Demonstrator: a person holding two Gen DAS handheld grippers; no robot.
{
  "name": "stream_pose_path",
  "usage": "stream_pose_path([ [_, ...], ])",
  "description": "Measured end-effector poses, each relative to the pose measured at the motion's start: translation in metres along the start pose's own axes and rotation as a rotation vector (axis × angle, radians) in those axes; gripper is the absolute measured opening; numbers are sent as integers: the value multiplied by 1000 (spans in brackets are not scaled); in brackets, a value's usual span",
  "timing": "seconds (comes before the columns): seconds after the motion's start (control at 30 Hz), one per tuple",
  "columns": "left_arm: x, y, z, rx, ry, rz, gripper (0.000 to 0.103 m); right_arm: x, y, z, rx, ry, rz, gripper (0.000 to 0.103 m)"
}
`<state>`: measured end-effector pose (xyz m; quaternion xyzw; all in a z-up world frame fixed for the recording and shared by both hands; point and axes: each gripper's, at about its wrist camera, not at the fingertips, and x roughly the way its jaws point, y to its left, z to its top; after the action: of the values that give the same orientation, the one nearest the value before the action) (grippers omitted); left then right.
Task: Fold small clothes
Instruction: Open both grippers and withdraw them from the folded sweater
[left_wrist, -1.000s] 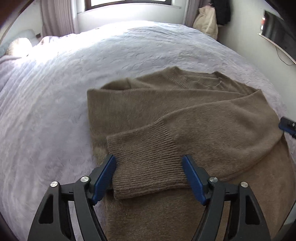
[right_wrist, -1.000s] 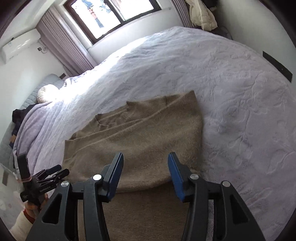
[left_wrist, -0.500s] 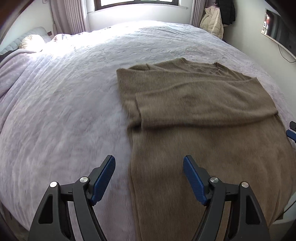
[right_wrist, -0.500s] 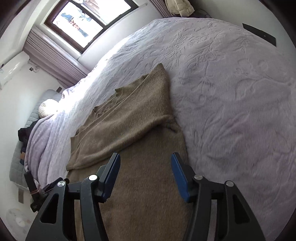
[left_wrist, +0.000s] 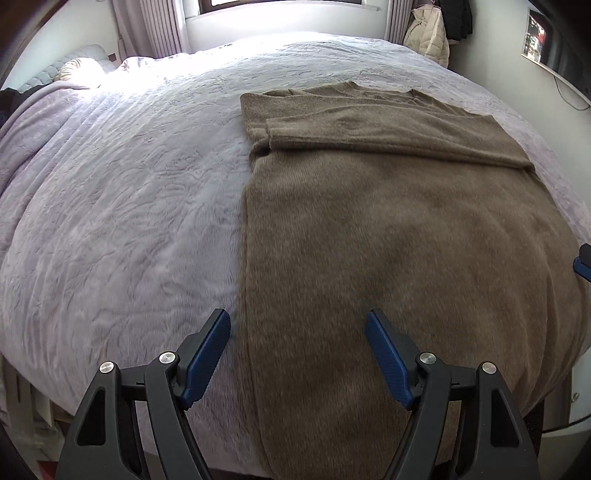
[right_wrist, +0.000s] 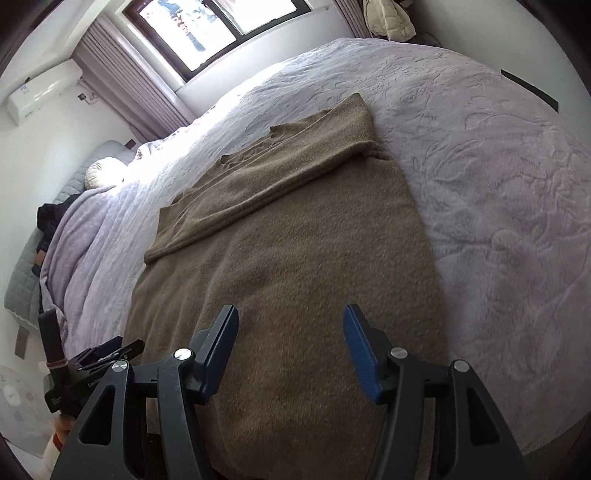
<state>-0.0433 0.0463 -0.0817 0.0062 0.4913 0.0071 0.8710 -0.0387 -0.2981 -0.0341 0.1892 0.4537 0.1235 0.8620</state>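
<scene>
A brown knit sweater (left_wrist: 388, 229) lies flat on the lavender bed, its hem hanging over the near edge. Both sleeves are folded across the chest near the collar (left_wrist: 369, 129). My left gripper (left_wrist: 297, 350) is open and empty above the sweater's lower left edge. My right gripper (right_wrist: 290, 347) is open and empty above the sweater (right_wrist: 295, 258) near its hem, right of centre. The left gripper also shows at the left edge of the right wrist view (right_wrist: 92, 362). The right gripper's blue tip shows at the right edge of the left wrist view (left_wrist: 583, 266).
The lavender textured bedspread (left_wrist: 122, 206) covers the whole bed. A pillow (left_wrist: 79, 70) lies at the headboard on the far left. A window with curtains (right_wrist: 221, 29) and hanging coats (left_wrist: 428, 33) are behind the bed. A screen (left_wrist: 554, 44) hangs on the right wall.
Both grippers have pulled back from the folded sleeves toward the sweater's hem at the bed's near edge. The sleeves stay folded across the chest. Both grippers remain open.
</scene>
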Motion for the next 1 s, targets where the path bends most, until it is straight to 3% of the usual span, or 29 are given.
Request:
stream_pose_path([
  [0.77, -16, -1, -34, -47, 14, 4, 77, 6, 0, -45, 78, -52, 12, 68],
  [0.87, -16, -3, -37, -47, 8, 20, 85, 7, -1, -48, 83, -66, 16, 68],
  [1.0, -14, 1, -41, -66, 1, 0, 86, 7, 0, -54, 69, -94, 18, 70],
])
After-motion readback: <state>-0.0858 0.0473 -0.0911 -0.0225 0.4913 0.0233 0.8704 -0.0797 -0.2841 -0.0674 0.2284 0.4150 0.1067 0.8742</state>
